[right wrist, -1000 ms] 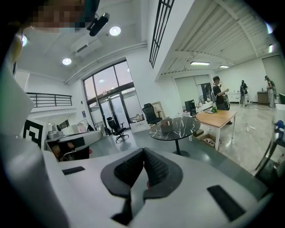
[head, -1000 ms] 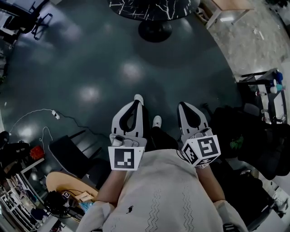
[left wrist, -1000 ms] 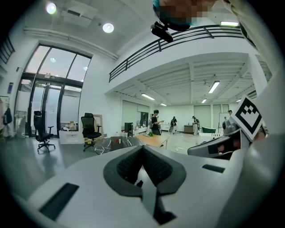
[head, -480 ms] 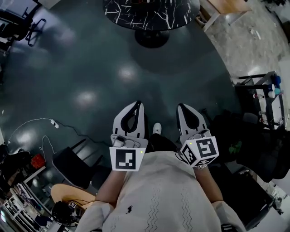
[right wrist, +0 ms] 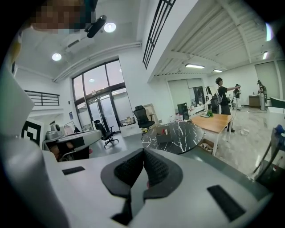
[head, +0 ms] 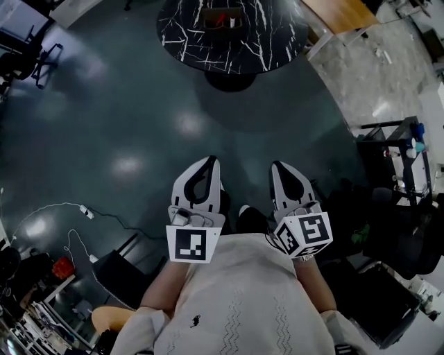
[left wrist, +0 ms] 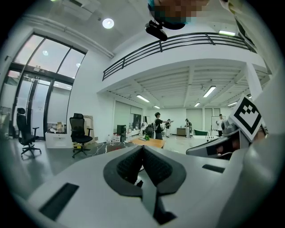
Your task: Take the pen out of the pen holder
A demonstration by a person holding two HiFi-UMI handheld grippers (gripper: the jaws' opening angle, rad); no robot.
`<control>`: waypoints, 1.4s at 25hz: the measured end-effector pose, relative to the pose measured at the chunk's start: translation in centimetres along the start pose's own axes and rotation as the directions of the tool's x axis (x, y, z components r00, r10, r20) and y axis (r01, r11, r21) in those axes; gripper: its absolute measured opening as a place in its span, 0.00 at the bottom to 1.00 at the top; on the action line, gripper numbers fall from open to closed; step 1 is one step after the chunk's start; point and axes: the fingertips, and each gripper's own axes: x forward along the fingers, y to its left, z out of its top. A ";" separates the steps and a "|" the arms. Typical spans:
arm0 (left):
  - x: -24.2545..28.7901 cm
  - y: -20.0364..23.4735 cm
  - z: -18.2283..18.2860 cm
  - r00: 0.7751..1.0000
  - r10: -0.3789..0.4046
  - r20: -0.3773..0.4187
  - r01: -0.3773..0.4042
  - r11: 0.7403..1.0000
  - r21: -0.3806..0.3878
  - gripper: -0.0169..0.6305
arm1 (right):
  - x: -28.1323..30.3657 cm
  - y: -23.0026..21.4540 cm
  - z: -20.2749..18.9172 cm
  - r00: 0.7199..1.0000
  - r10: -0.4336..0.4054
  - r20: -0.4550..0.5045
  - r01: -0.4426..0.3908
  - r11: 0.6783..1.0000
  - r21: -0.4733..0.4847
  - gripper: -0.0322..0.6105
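Sitting on table [head: 267,45], pen holder [head: 229,20] well beyond right hand-held gripper [head: 281,166].

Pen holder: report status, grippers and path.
Left gripper and right gripper shut, empty. Pen holder on the black table ahead, not yet reached. Bare floor between, nothing in the way.

Distant holder's contents too small to make out
The round marble surface [head: 232,45] is cut off by the head view's top edge. The holder [head: 232,19] standing on it is too small to show what it carries beyond a red speck. In the left gripper view, the left tongs [left wrist: 142,149] hide nearly all of that surface.
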 end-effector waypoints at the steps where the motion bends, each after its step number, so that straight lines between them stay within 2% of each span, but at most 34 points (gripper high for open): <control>1: 0.5 0.7 0.3 1.000 -0.009 0.001 0.009 1.000 0.003 0.05 | 0.6 0.2 0.3 1.000 -0.010 0.005 0.010 1.000 0.005 0.08; 5: 2.7 3.5 1.6 0.999 -0.020 0.027 0.020 1.000 0.001 0.05 | 3.2 0.6 1.7 0.998 -0.049 0.030 0.049 0.998 0.030 0.08; 9: 4.4 4.7 2.9 0.998 -0.031 0.049 0.032 0.999 -0.011 0.05 | 5.2 1.3 3.4 0.999 -0.037 0.038 0.037 0.999 0.008 0.08; 16: 8.8 6.1 3.1 0.999 -0.025 0.048 0.026 1.000 -0.017 0.05 | 10.0 -0.6 5.4 0.999 -0.018 0.039 0.017 1.000 0.004 0.08; 26: 19.3 7.3 4.4 0.997 0.059 0.045 -0.059 0.998 0.000 0.05 | 18.2 -7.1 9.8 0.998 0.066 0.016 -0.066 0.998 -0.007 0.08; 31: 24.6 7.0 5.1 0.994 0.105 0.034 -0.105 0.994 0.022 0.05 | 20.9 -11.3 12.2 0.995 0.096 -0.002 -0.096 0.995 -0.009 0.08; 35: 28.0 6.3 5.7 0.990 0.136 0.041 -0.137 0.991 0.006 0.05 | 22.4 -14.7 13.9 0.994 0.106 -0.007 -0.106 0.994 -0.025 0.08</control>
